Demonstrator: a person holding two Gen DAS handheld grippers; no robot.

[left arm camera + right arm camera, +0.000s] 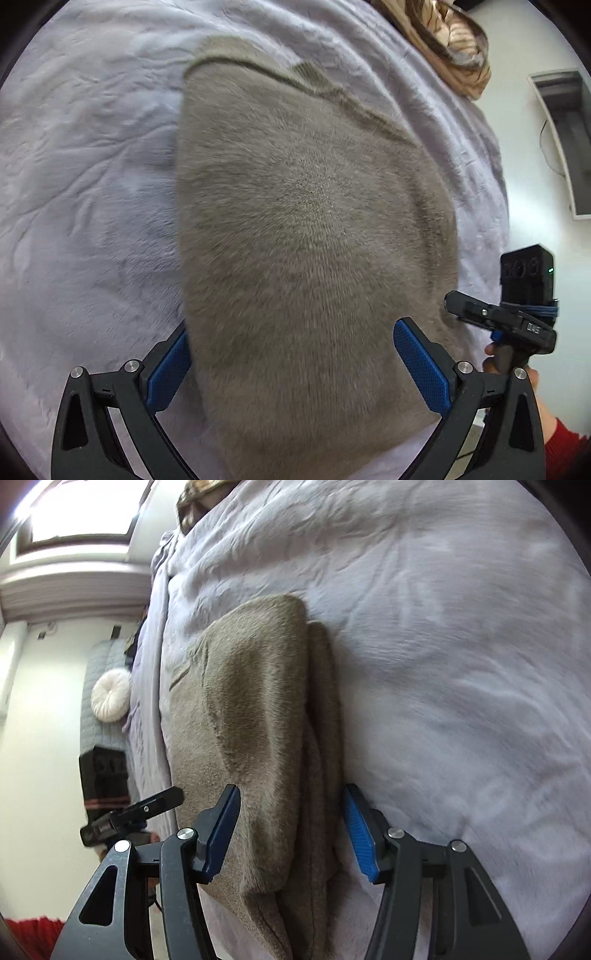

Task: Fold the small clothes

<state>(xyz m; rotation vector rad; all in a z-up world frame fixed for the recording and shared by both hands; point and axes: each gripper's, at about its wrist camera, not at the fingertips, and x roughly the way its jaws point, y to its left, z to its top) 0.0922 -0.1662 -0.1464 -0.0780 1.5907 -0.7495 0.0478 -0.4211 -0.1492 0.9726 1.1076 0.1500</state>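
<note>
On the pale lilac bed cover (92, 184), with a striped brown bundle (454, 40) at its far edge, the fuzzy grey-brown garment (303, 221) lies folded between the left gripper (291, 369), fingers apart, and the right gripper (291, 834), whose fingers likewise straddle it without pressing.

Soft daylight, fisheye warp, slight blur
</note>
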